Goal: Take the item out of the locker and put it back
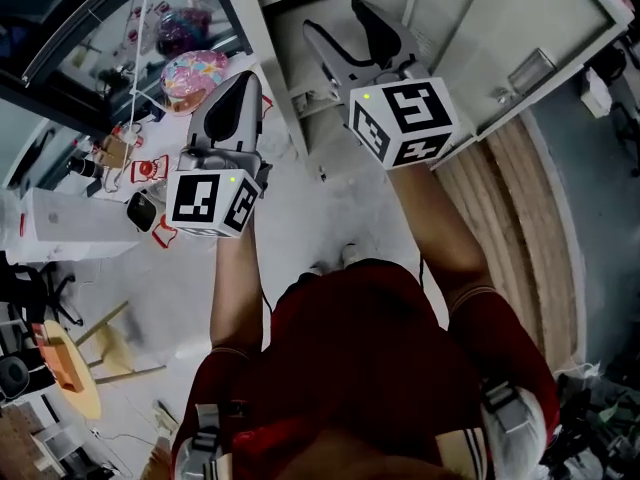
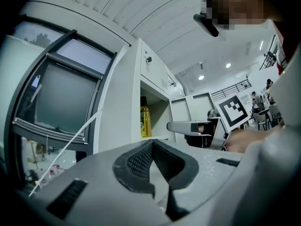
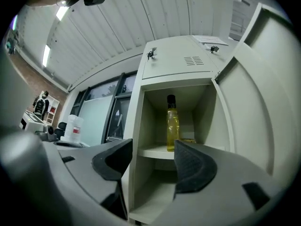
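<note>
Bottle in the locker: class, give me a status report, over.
Left gripper jaws shut, empty. Right gripper jaws open, empty, facing locker. Bottle upright on shelf, untouched. Door open, path clear.

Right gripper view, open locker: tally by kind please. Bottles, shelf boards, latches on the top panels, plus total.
Clear bottle of yellow liquid with black cap: 1
White metal shelf board: 1
Small dark metal latches: 2
Total: 4
</note>
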